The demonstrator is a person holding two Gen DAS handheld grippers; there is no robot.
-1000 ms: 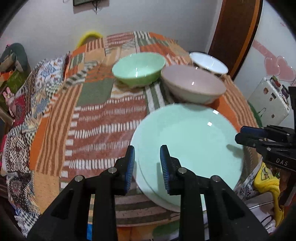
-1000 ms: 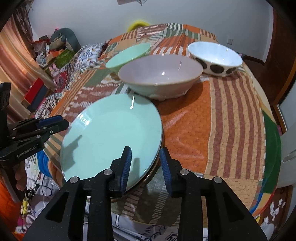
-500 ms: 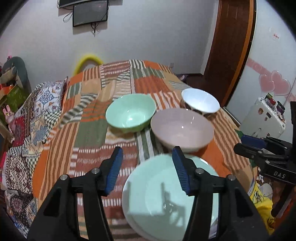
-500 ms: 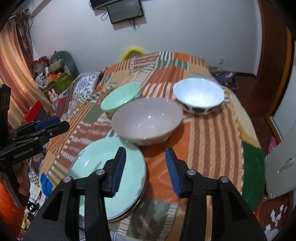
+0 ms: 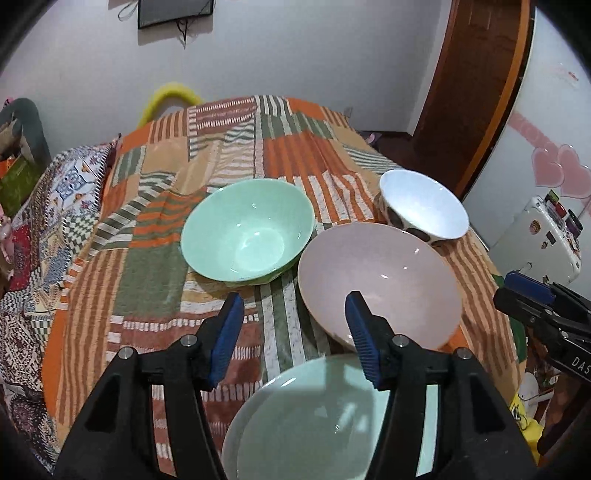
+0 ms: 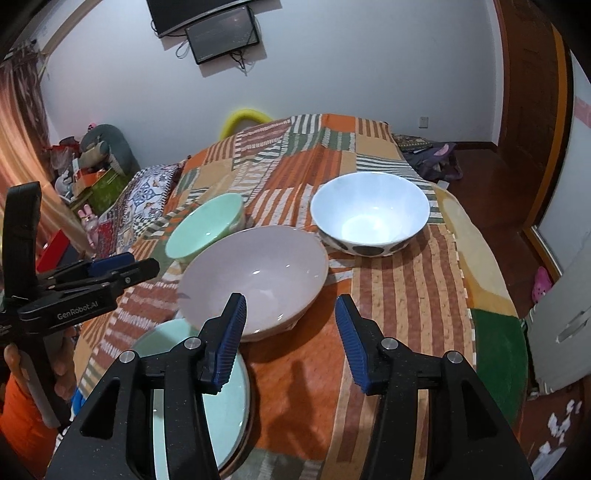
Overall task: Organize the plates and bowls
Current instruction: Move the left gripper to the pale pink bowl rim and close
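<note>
A stack of mint green plates (image 5: 314,421) (image 6: 229,410) lies at the near edge of the patchwork-covered table (image 5: 155,277). Behind it stands a large pale pink bowl (image 5: 380,273) (image 6: 255,280). A mint green bowl (image 5: 247,230) (image 6: 203,229) stands to its left and a white bowl with dark spots (image 5: 424,206) (image 6: 369,214) to its right. My left gripper (image 5: 293,332) is open and empty above the plates. My right gripper (image 6: 290,336) is open and empty, beside the plates and in front of the pink bowl.
The table's right edge drops to a wooden floor (image 6: 491,177) with a white cabinet (image 5: 546,240) beside it. Toys and boxes (image 6: 92,173) crowd the left side. A yellow ring (image 6: 243,118) sits behind the table. A screen (image 6: 221,33) hangs on the wall.
Both grippers opened, letting go of the plate rim, and pulled up and back. The green plate now lies flat on the stack, and more of the room shows.
</note>
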